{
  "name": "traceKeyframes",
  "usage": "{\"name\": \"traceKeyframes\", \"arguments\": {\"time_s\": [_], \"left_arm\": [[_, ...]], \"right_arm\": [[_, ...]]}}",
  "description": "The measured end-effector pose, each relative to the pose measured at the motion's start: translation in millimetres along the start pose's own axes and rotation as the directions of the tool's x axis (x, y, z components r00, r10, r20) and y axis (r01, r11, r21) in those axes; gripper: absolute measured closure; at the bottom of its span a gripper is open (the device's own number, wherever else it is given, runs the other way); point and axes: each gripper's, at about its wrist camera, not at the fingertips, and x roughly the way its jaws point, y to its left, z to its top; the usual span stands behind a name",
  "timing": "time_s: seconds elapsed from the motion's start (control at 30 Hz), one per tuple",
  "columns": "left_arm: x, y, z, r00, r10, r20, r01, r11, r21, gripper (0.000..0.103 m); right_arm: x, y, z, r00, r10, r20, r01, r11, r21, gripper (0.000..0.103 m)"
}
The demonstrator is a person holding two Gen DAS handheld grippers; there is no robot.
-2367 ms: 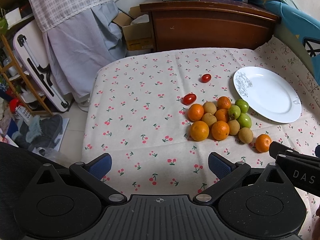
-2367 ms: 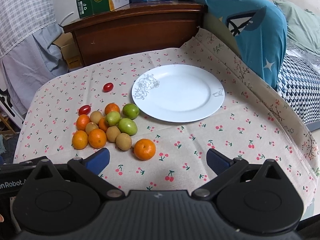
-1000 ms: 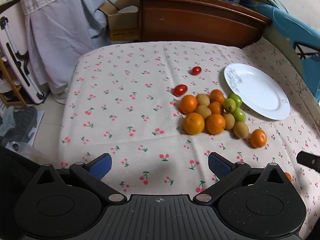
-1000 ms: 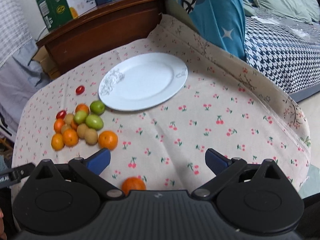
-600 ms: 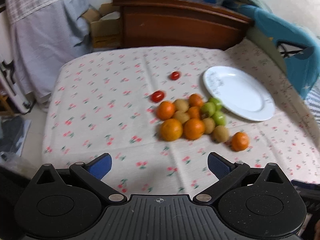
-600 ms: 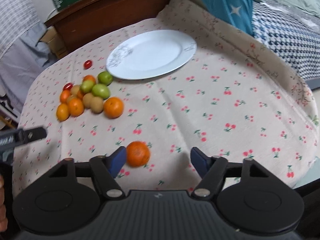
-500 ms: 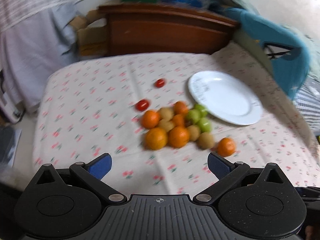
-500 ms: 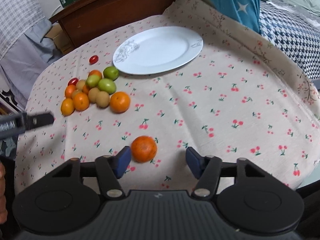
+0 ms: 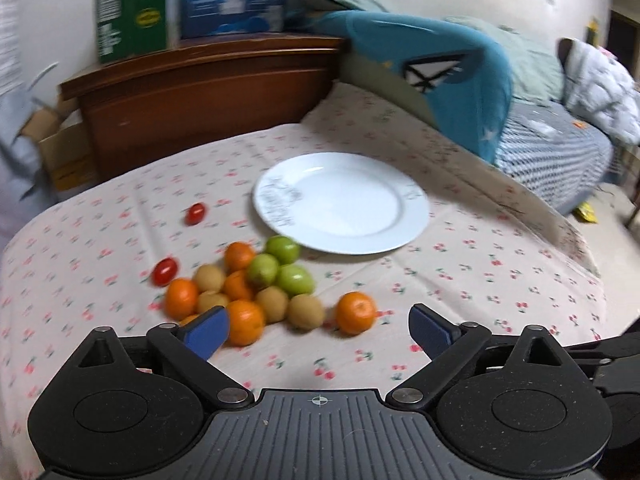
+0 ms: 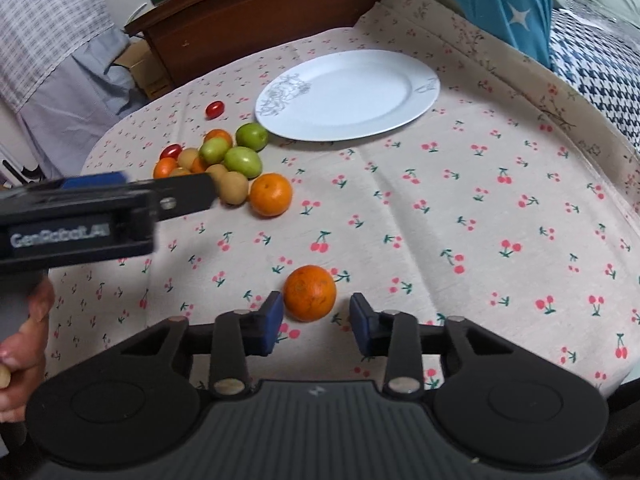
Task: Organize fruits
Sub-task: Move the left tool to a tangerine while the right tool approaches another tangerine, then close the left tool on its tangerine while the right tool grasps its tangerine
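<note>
Between the right tongs (image 10: 317,318), at six o'clock of the plate (image 10: 416,108), a lone orange (image 10: 310,293) is bracketed by jaws just closing; contact is not confirmed. A centred squeeze is advised. The left tongs (image 9: 318,330) are wide open, empty.

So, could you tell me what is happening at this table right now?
A person with a gripper in each hand is sorting fruit. The right gripper has jaws that have just been closing on a lone orange on the tablecloth; one pad shows a gap. The left gripper, wide but just closed slightly, holds nothing and hovers by the fruit pile. The white plate is empty.
</note>
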Motion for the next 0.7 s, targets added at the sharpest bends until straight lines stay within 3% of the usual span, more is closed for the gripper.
{"name": "traceKeyframes", "arguments": {"time_s": [0.27, 0.47, 0.53, 0.7], "left_arm": [[20.9, -13.1, 4.7, 0.997, -0.077, -0.03, 0.08, 0.992, 0.098, 0.019], [32.6, -19.8, 6.7, 0.99, -0.133, -0.045, 0.138, 0.98, 0.142, 0.036], [38.0, -22.3, 7.5, 0.989, -0.138, -0.06, 0.146, 0.976, 0.16, 0.046], [48.7, -21.7, 8.8, 0.987, -0.14, -0.079, 0.152, 0.973, 0.173, 0.056]], "right_arm": [[-1.4, -3.7, 0.2, 1.0, -0.014, -0.005, 0.014, 1.0, 0.019, 0.077], [-4.6, -12.0, 1.8, 0.999, -0.051, -0.001, 0.051, 0.996, 0.07, 0.076], [-5.2, -14.6, 2.5, 0.998, -0.055, 0.0, 0.055, 0.995, 0.085, 0.076], [-5.2, -17.2, 2.5, 0.999, -0.052, -0.003, 0.052, 0.993, 0.105, 0.076]]}}
